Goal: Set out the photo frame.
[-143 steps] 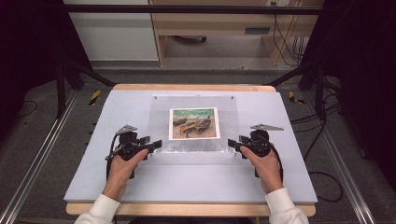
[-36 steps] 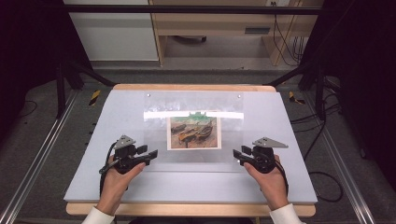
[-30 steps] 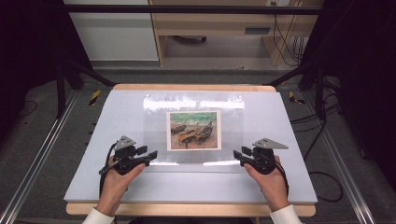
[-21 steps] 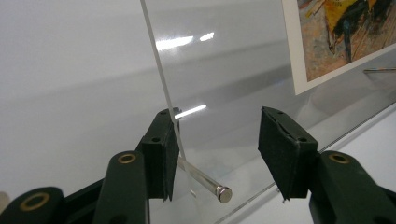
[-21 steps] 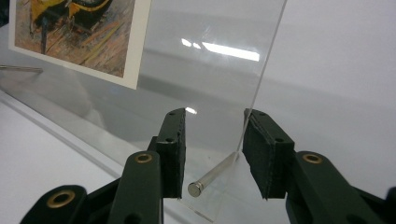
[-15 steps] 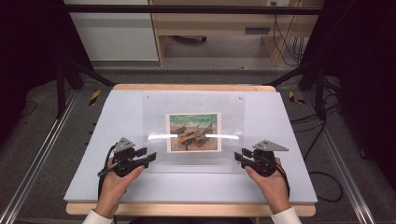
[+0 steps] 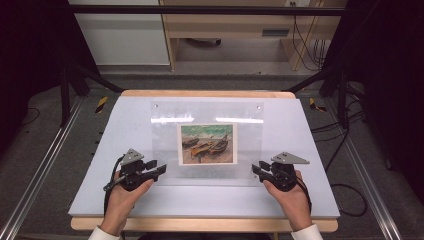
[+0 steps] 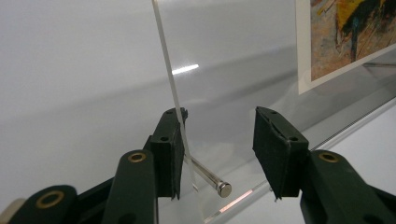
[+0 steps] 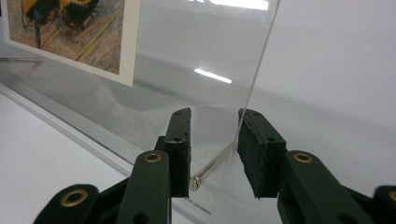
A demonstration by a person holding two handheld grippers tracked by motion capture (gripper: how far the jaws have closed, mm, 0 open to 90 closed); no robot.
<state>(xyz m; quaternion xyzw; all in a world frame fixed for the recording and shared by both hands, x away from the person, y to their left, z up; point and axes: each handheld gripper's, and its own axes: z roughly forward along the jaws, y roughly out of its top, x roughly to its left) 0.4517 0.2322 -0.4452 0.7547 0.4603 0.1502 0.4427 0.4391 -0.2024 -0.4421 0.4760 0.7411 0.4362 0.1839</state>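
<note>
Left gripper (image 7: 159, 171) at near-left corner of clear acrylic frame (image 7: 207, 107); jaws apart, just been closing. In left gripper view (image 8: 217, 140), sheet edge (image 8: 170, 84) runs up against inner face of one jaw, other jaw well clear of it. Metal pin (image 8: 210, 173) pokes out of the sheet low between the jaws, not pinched.

Right gripper (image 7: 256, 170) at near-right corner, same setup; jaws apart, also just been closing. In right gripper view (image 9: 214, 137), sheet edge (image 9: 261, 60) close beside one jaw, contact or gap there not clear. Pin (image 9: 212, 168) sticks out toward the other jaw, tip right at its pad. No firm clamp visible on either side.

Frame lying on white mat (image 7: 125, 125), centred left to right, near edge level with both grippers, far edge short of the mat's far side. Two small pin heads at far corners. Picture (image 7: 207, 144) of boats inside, middle of sheet, slightly toward near half. Glare strips across far part.

Mat on wooden table (image 7: 200, 93). Hands come in from near edge, one behind each gripper.
</note>
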